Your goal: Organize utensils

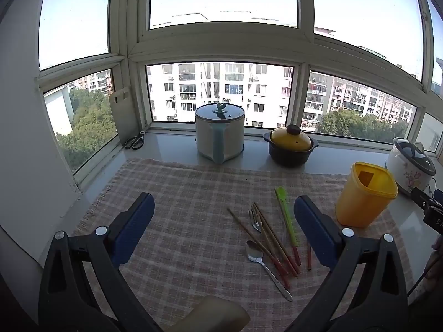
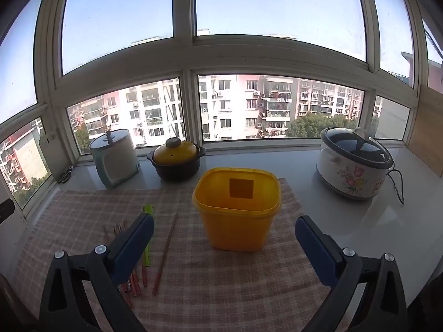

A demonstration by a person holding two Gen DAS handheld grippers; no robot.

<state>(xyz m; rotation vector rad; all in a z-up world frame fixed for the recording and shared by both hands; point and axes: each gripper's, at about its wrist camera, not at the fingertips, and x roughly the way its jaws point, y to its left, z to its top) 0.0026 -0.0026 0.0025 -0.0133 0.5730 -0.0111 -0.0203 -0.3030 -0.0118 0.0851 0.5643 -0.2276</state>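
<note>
A pile of utensils lies on the checked cloth (image 1: 180,207): wooden chopsticks with red ends (image 1: 265,238), a metal spoon (image 1: 263,262), a metal fork (image 1: 254,221) and a green plastic utensil (image 1: 288,215). A yellow plastic container (image 1: 365,193) stands empty to their right; it also shows in the right wrist view (image 2: 238,210). My left gripper (image 1: 224,227) is open and empty, held above the cloth left of the pile. My right gripper (image 2: 224,240) is open and empty, in front of the container. In the right wrist view the chopsticks (image 2: 164,251) and the green utensil (image 2: 147,235) lie partly behind my left finger.
On the sill stand a steel pot with a blue handle (image 1: 220,132), a black clay pot with a yellow lid (image 1: 290,145) and a floral slow cooker (image 2: 354,163) with its cord. Scissors (image 1: 135,140) and a cutting board (image 1: 123,113) are at the far left.
</note>
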